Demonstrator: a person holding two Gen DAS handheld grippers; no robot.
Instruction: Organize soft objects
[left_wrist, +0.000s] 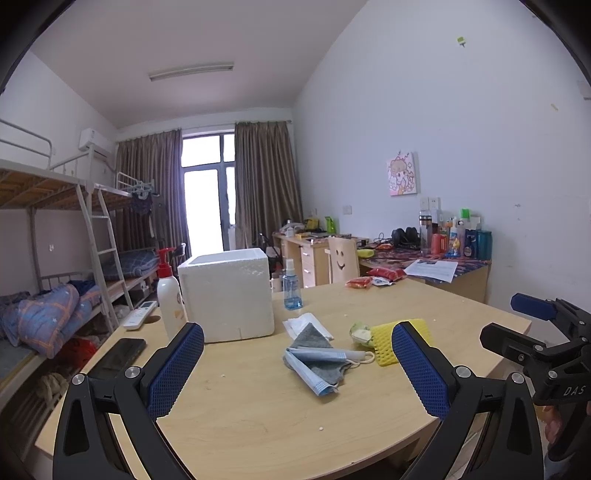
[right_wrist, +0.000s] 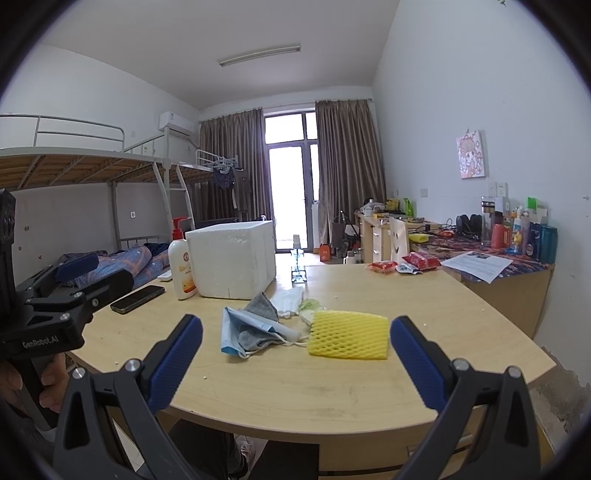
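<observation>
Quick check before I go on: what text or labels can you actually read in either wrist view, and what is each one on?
"DAS": on the right gripper body, left wrist view.
"GenRobot.AI": on the left gripper body, right wrist view.
Lotion bottle label, the shelf bottles and the printed sheet: too small or blurred to read.

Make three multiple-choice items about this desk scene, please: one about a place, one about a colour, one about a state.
1. Where does the white foam box stand?
A. On the bunk bed
B. On the wooden table, beside the lotion bottle
C. On the floor

2. What colour is the foam net?
A. Yellow
B. Red
C. Black

3. How are the two grippers?
A. Both shut on cloth
B. One holds the phone
C. Both open and empty

Answers: 1 B, the box stands on the tabletop next to the bottle. 2 A, the net is plainly yellow. 3 C, the left gripper and the right gripper show spread fingers with nothing between.
</observation>
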